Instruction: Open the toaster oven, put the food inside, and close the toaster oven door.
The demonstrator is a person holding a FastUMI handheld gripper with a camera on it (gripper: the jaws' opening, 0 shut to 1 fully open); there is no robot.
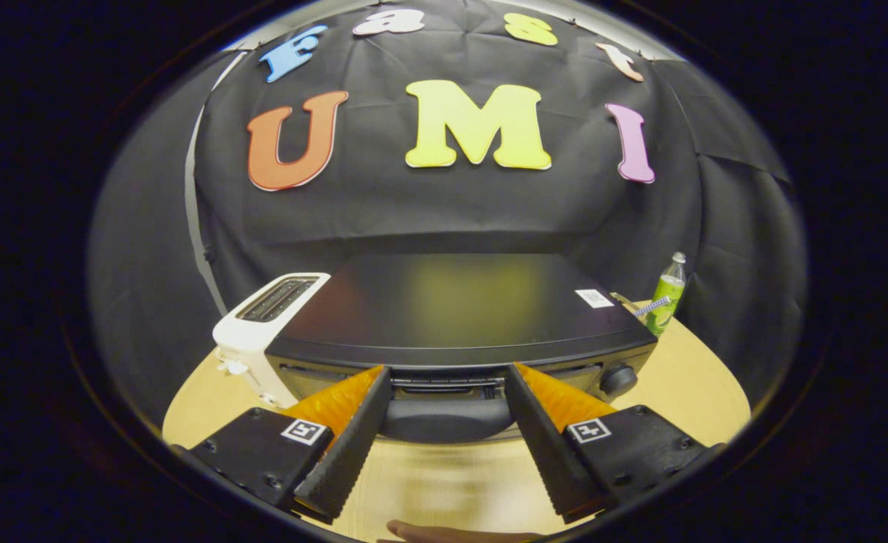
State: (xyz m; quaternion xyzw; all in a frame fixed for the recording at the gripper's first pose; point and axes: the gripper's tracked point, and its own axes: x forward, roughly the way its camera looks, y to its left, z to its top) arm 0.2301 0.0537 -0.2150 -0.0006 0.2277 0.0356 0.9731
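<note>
Toaster oven sitting on bench, directly ahead of claw. Claw spread wide, gripping nothing, fingertips flanking door handle at top front edge, contact unclear. Door looking closed. White toaster touching oven's left side. Green bottle standing behind oven's right corner. Hand showing below fingers.

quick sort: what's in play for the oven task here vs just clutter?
In play:
- toaster oven, door shut
- door handle, between the fingers
- hand-held gripper, open, fingertips either side of the handle

Clutter:
- white pop-up toaster, beside the oven
- green bottle, on the oven's other side
- wooden table
</note>
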